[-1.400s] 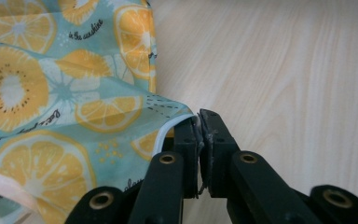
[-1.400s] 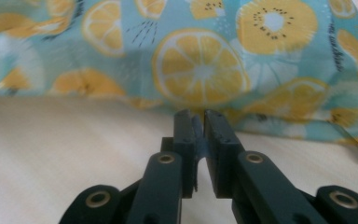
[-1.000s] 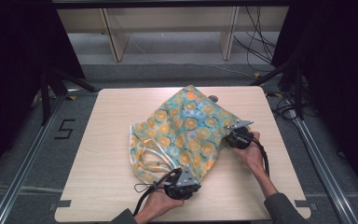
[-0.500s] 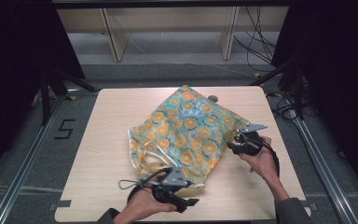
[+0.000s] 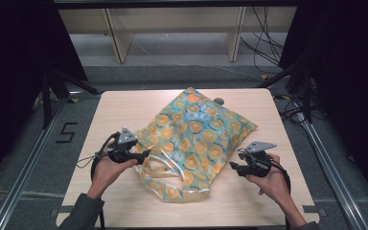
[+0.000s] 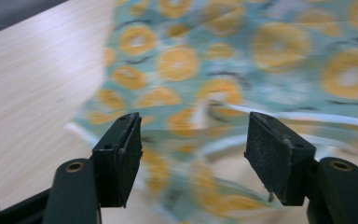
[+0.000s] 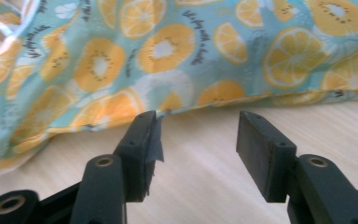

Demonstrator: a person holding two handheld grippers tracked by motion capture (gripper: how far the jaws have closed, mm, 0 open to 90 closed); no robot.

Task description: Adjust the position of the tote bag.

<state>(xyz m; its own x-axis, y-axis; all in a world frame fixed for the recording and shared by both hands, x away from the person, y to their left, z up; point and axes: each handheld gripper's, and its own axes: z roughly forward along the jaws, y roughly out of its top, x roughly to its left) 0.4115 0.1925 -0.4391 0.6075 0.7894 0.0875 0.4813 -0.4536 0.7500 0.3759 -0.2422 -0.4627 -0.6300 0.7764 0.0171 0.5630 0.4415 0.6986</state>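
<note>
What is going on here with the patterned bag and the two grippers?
A person holds a gripper in each hand over a wooden table, working on a teal fabric bag printed with orange slices. The left gripper sits at the bag's open end by its pale handles, jaws open. The right gripper is beside the bag's near edge, jaws open too. Neither grips the cloth at this moment.

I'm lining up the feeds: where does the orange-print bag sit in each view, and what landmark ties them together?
High view: the bag lies mid-table, between the left gripper and right gripper.
Left gripper view: the bag fills the upper right, blurred, behind open jaws; white ribbon crosses it.
Right gripper view: the bag spans the top; its edge lies just beyond open jaws.
Shared landmark: the pale wooden table.
</note>
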